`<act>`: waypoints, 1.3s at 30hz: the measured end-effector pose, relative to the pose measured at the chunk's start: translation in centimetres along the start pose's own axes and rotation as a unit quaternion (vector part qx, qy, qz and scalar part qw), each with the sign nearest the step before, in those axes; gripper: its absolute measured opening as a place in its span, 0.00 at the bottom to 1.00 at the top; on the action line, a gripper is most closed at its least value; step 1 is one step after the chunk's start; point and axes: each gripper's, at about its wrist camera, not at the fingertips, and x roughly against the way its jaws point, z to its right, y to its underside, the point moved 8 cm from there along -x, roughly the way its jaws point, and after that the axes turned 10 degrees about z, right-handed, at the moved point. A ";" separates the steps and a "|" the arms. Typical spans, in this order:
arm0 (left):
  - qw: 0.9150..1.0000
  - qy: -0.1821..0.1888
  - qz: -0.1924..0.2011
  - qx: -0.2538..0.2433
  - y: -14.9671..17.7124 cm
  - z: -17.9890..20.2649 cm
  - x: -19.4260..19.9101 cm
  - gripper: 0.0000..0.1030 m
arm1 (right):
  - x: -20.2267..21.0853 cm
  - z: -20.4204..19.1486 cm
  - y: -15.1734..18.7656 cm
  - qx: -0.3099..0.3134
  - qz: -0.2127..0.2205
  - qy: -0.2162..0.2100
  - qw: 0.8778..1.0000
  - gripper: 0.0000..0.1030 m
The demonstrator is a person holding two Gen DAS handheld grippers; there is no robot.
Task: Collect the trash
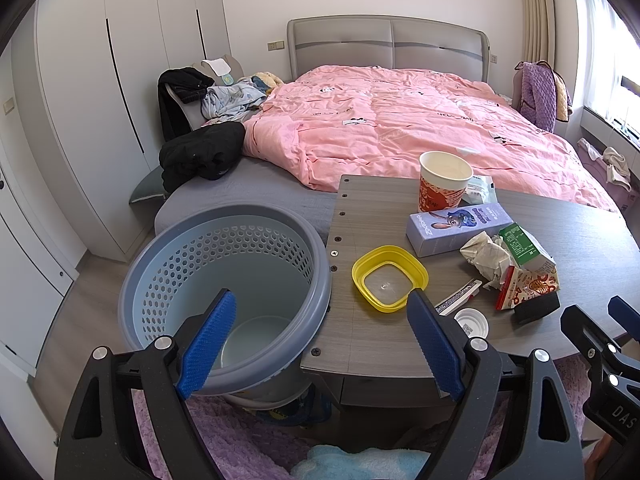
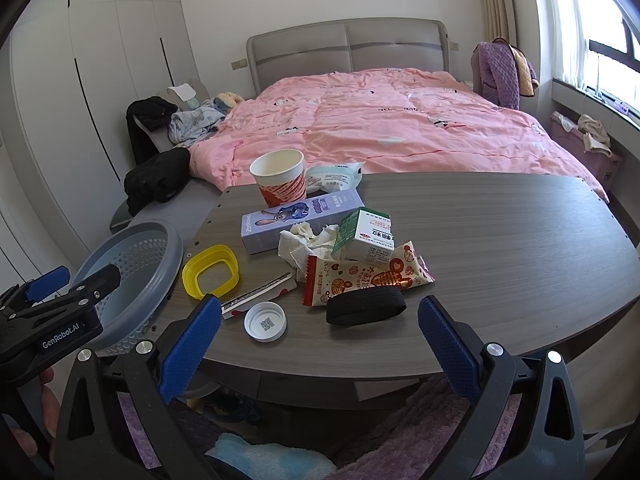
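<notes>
Trash is heaped on a grey wooden table (image 2: 500,240): a red paper cup (image 2: 278,176), a purple carton (image 2: 300,216), crumpled tissue (image 2: 308,246), a green-white milk carton (image 2: 366,238), a snack wrapper (image 2: 360,278), a black band (image 2: 366,306), a white cap (image 2: 265,322), a yellow lid (image 2: 210,272) and a thin wrapper strip (image 2: 260,292). A blue perforated bin (image 1: 224,292) stands at the table's left end. My left gripper (image 1: 320,340) hangs open, straddling the bin rim and the table edge. My right gripper (image 2: 320,344) is open, low before the table's near edge, empty.
A bed with a pink quilt (image 2: 380,128) lies behind the table, with dark clothes (image 2: 156,178) piled on its left side. White wardrobes (image 1: 100,100) line the left wall. A purple fluffy rug (image 2: 400,432) and a blue towel (image 2: 260,460) lie below the grippers.
</notes>
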 end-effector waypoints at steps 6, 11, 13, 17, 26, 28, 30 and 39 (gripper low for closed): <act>1.000 0.000 0.000 0.000 0.0 -0.1 0.1 0.81 | -0.1 0.0 -0.1 0.000 -0.001 -0.002 1.000 0.94; 1.000 -0.001 -0.003 0.001 0.1 0.0 0.0 0.81 | -0.3 0.3 0.0 -0.006 -0.004 0.001 1.000 0.94; 1.000 -0.001 -0.006 0.000 0.2 0.0 -0.1 0.81 | -0.5 0.8 0.2 -0.011 -0.007 0.003 1.000 0.94; 1.000 -0.002 -0.014 0.000 0.8 0.2 -1.1 0.81 | -1.2 2.7 0.8 -0.023 -0.018 0.011 1.000 0.94; 0.999 0.004 -0.047 -0.004 2.0 1.3 -3.3 0.81 | -4.2 5.2 3.4 -0.035 -0.063 0.012 0.997 0.94; 0.999 0.003 -0.053 -0.006 2.2 1.4 -3.8 0.81 | -4.9 5.4 3.7 -0.033 -0.069 0.009 0.997 0.94; 0.998 0.006 -0.059 -0.006 2.4 1.7 -4.3 0.81 | -5.6 5.6 4.0 -0.032 -0.073 0.009 0.997 0.94; 0.997 0.028 -0.074 -0.015 3.3 3.9 -6.2 0.81 | -7.7 6.1 4.1 -0.022 -0.077 0.008 0.997 0.93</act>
